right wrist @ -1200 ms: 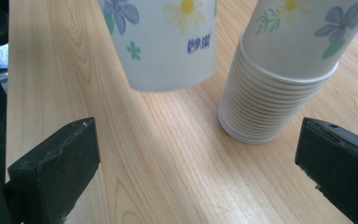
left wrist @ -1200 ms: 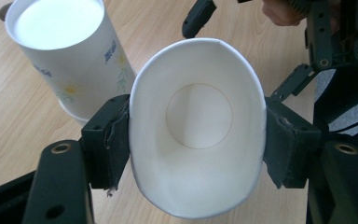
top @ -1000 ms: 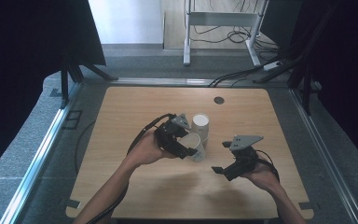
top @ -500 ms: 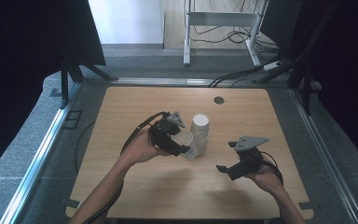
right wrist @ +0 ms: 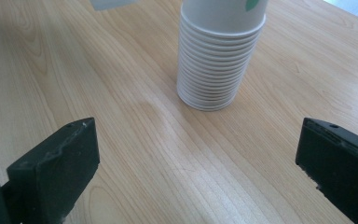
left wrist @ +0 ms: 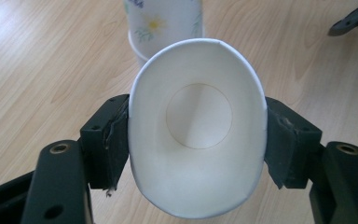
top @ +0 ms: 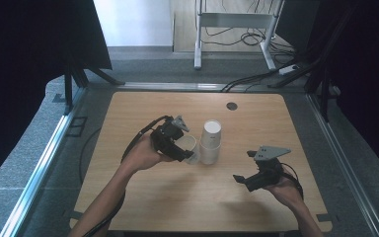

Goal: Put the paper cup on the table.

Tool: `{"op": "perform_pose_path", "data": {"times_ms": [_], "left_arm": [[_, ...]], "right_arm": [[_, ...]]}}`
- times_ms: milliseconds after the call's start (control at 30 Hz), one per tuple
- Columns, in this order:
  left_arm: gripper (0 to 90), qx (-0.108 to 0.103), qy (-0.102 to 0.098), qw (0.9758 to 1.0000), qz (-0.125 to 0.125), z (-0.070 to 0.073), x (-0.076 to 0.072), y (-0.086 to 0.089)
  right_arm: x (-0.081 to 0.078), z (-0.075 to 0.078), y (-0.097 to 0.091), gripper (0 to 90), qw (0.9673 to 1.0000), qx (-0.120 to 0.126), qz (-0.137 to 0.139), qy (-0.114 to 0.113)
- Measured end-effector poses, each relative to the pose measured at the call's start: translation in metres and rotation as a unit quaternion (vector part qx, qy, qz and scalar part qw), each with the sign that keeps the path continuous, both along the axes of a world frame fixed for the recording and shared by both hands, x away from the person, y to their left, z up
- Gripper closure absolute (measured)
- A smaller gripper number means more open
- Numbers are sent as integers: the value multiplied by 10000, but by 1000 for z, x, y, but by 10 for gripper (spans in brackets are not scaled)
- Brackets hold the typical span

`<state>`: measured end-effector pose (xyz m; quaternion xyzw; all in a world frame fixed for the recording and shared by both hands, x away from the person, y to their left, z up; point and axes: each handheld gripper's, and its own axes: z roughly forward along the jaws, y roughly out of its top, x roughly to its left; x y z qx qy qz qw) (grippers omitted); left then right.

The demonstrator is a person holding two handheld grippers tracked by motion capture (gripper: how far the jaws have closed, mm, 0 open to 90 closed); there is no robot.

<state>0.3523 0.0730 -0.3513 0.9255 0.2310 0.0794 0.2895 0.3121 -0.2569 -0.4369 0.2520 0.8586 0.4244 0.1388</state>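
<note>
The left gripper [top: 185, 148] pinches a single white paper cup [left wrist: 197, 126] by its sides, its two black jaws pressed against the wall just below the rim so hard that the mouth is squeezed from a circle into an oval. In the left gripper view the cup's open mouth faces the camera: the inside is plain white, the round bottom disc shows as a faint ring, and the rolled rim has a slight kink at its upper right. In the high view this cup lies tilted on its side above the wooden table [top: 128, 113], just beside a stack of paper cups [top: 210, 141] that stands upside down near the middle of the tabletop. The stack's nested rims form a ribbed column at its base, and its outermost cup carries a small flower and leaf print. The right gripper [top: 249, 168] rests low over the table to the right of the stack, well apart from it, jaws spread wide with nothing between them.
</note>
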Motion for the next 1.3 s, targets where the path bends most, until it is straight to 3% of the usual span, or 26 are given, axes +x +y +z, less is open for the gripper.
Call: {"op": "perform_pose_path", "data": {"times_ms": [300, 733, 1100, 1300], "left_arm": [[312, 201, -8, 9996, 212, -1, 5, 8], [312, 472, -8, 9969, 626, -7, 14, 27], [311, 708, 57, 9923, 1014, -17, 23, 45], [308, 921, 130, 9886, 1187, -26, 28, 53]], "right_arm": [[-3, -6, -6, 0, 9999, -57, -123, -30], [-9, -17, -12, 1, 9996, -44, -282, -29], [-12, -26, -20, 19, 9987, 8, -503, -12], [-12, -32, -23, 26, 9983, -55, -578, 41]]}}
